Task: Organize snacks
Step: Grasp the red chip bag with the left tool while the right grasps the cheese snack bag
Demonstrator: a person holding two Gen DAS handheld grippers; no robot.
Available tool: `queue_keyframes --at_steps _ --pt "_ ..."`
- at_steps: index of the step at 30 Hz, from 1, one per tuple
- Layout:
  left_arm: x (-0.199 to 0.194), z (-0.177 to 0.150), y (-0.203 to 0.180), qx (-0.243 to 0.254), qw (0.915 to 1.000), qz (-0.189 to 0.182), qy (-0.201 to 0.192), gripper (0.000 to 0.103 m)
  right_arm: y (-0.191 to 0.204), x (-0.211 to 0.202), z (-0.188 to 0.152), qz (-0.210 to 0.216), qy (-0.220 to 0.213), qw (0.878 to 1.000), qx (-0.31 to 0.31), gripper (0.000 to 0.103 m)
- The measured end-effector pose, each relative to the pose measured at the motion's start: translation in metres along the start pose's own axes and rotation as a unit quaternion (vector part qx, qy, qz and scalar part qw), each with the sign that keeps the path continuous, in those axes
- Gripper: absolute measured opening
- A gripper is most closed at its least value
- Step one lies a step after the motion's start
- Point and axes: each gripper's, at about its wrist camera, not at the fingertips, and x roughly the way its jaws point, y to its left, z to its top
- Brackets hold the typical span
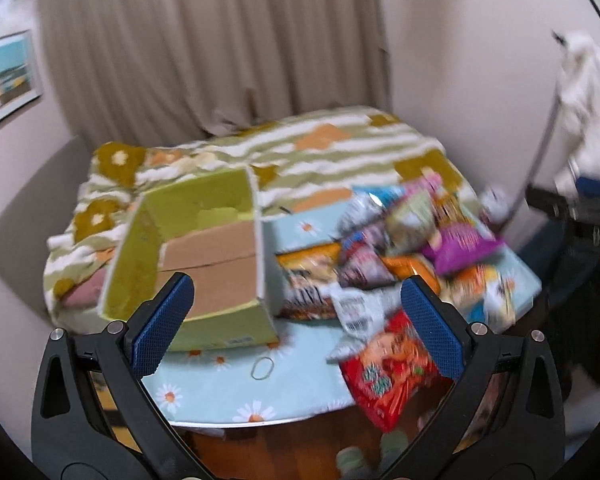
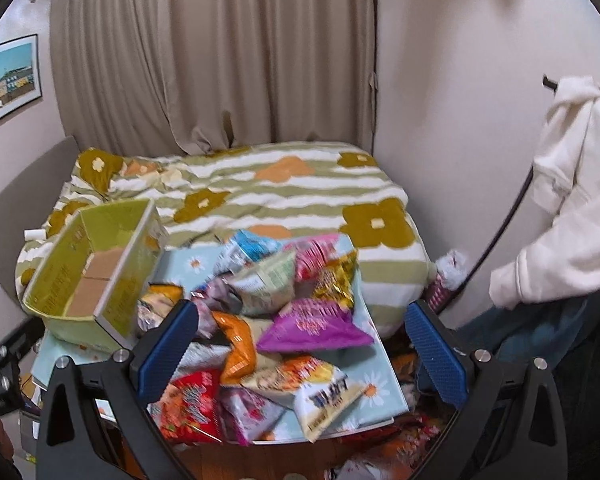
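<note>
Both grippers, left gripper (image 1: 300, 320) and right gripper (image 2: 302, 350), gape empty above bench (image 1: 228, 380); green box (image 1: 204, 252) beside snack pile (image 2: 284, 312).

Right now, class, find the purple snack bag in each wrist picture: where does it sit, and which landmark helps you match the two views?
Left wrist view: the purple snack bag lies right of centre, on the far right of the pile.
Right wrist view: the bag lies at centre, between the open fingers.
Shared landmark: the green cardboard box, left of the pile in both.
</note>
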Motion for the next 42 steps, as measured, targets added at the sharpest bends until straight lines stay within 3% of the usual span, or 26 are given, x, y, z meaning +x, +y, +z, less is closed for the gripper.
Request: queue_keyframes --at_steps 4,9,18,25,30,34,42 --pt "0.021 -0.021 -0.019 0.061 0.9963 -0.051 0.031 0.103 -0.011 0.015 -0.017 0.002 0.025 1.0 0.003 0.103" --pt "0.042 -0.053 -0.058 0.157 0.9817 -0.098 0.045 0.103 -0.019 0.042 -0.04 0.016 0.065 0.998 -0.008 0.103" --pt "0.083 -0.096 -0.108 0.227 0.9657 -0.11 0.061 0.103 -0.027 0.091 -0.073 0.059 0.117 0.99 -0.057 0.103" --pt "0.111 -0.109 -0.117 0.226 0.9665 -0.085 0.089 0.103 -0.02 0.126 -0.083 0.084 0.148 0.978 -0.125 0.103" --pt "0.122 -0.108 -0.109 0.193 0.9704 -0.098 0.107 0.092 -0.022 0.14 -0.081 0.107 0.158 0.971 -0.141 0.103" --pt "0.128 -0.108 -0.111 0.198 0.9693 -0.091 0.114 0.075 -0.022 0.155 -0.081 0.131 0.181 0.962 -0.156 0.103" --pt "0.131 -0.105 -0.101 0.176 0.9711 -0.092 0.132 0.059 -0.025 0.172 -0.087 0.145 0.205 0.955 -0.161 0.103"
